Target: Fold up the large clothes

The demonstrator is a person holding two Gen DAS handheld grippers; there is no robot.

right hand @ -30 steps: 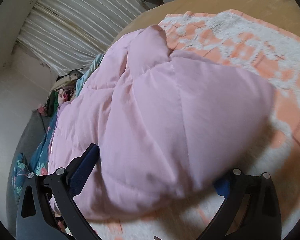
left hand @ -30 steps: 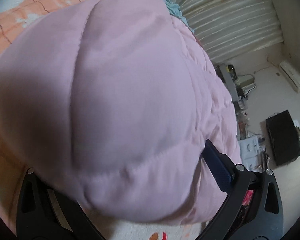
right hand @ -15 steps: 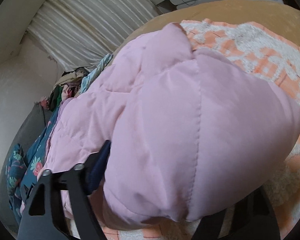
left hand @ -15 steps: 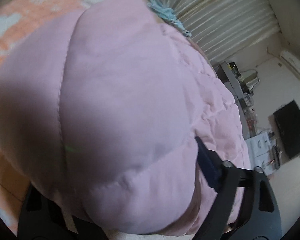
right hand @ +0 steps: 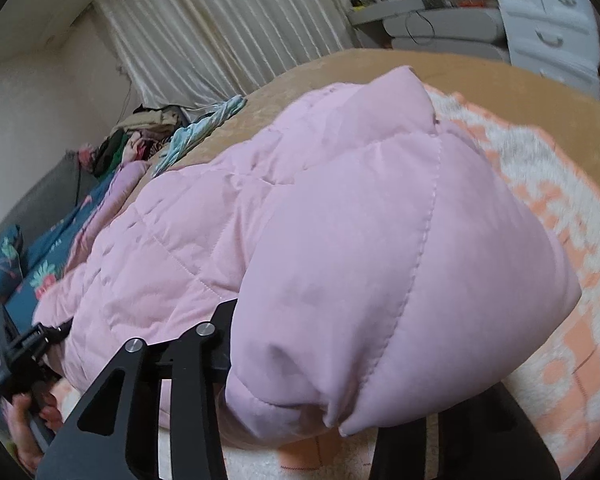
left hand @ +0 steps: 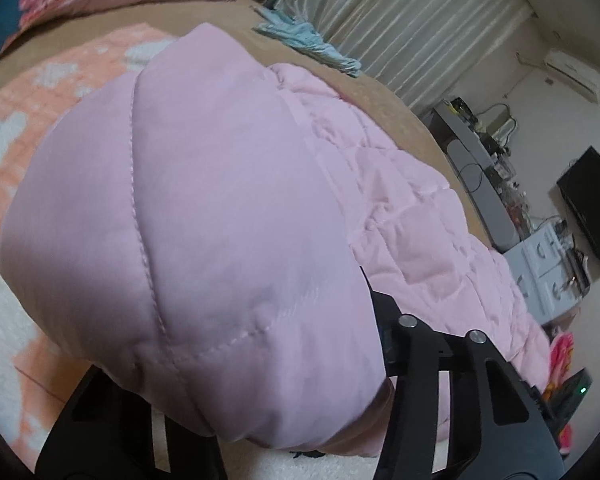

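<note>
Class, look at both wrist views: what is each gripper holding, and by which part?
Both jaws are closing on the pink quilted jacket: each gripper takes a puffy end at its near edge.

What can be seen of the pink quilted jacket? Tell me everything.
The pink quilted jacket is a puffy padded garment of smooth, slightly shiny fabric with stitched seams dividing it into panels. It lies spread across the orange and white blanket on the tan bed. Its near edge bulges up, bunched between the closing fingers of the left gripper and the right gripper. The far part shows smaller, wrinkled quilting.
</note>
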